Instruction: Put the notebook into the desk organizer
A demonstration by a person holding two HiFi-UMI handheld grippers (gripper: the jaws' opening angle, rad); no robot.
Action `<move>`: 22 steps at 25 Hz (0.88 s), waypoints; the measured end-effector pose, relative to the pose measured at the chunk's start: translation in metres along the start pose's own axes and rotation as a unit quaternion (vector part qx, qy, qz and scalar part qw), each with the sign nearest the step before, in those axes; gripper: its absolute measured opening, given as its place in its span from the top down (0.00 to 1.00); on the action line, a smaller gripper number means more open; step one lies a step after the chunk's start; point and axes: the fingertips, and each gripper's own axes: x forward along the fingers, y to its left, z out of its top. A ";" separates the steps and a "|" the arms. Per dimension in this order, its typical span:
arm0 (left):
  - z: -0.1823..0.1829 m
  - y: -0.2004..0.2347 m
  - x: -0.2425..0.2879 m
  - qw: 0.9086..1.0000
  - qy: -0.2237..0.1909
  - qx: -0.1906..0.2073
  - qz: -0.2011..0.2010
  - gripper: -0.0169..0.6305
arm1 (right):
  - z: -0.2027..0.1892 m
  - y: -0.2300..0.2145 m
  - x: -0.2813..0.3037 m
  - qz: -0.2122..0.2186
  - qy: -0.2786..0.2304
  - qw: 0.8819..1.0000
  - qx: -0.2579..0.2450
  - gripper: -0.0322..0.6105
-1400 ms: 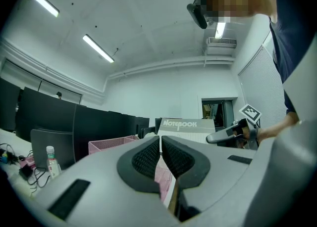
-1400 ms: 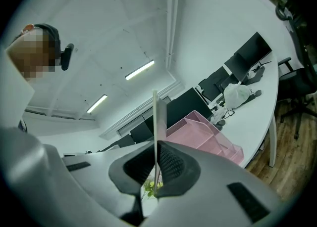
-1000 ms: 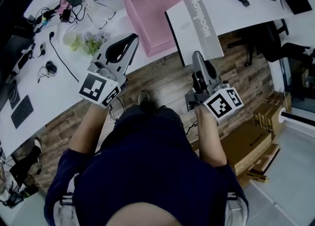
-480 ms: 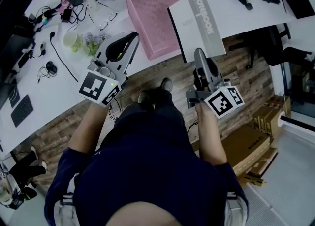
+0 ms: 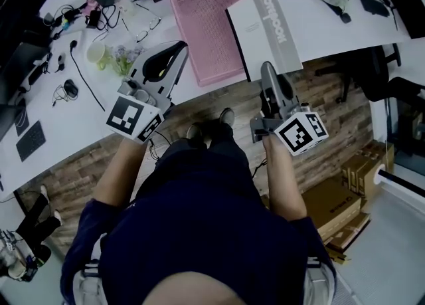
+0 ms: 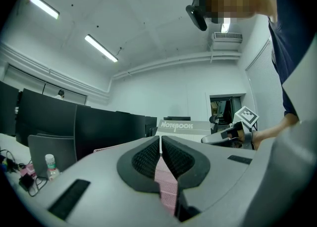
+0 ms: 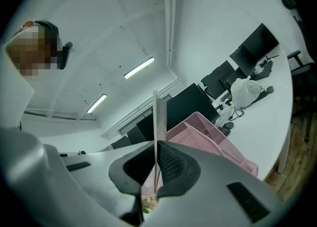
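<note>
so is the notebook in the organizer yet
Not yet: notebook clamped by its edge in the right hand-held gripper, overlapping the right side of the pink organizer.

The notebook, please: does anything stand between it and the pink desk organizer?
Nothing visible does: the notebook, gripped by the right gripper, hangs at the right side of the organizer, whose mesh bed shows bare.

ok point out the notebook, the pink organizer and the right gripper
notebook (image 5: 261, 34), head view, middle of its cover
pink organizer (image 5: 204, 24), head view, bare mesh floor
right gripper (image 5: 266, 70), head view, between its fingertips
</note>
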 end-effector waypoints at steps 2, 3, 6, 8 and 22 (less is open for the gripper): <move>-0.001 0.001 0.007 1.000 0.003 0.000 0.006 0.91 | 0.002 -0.009 0.006 0.002 0.004 1.000 0.003 0.93; -0.002 0.002 0.010 1.000 0.004 0.000 0.009 0.91 | 0.002 -0.012 0.008 0.004 0.007 1.000 0.004 0.93; -0.003 0.004 0.019 1.000 0.006 -0.002 0.019 0.91 | 0.005 -0.022 0.016 0.008 0.015 1.000 0.007 0.93; -0.004 0.005 0.025 1.000 0.008 -0.003 0.024 0.91 | 0.006 -0.028 0.020 0.011 0.020 1.000 0.009 0.93; -0.017 0.007 0.042 0.998 0.030 -0.008 0.051 0.91 | -0.001 -0.061 0.036 0.012 0.042 0.999 0.028 0.93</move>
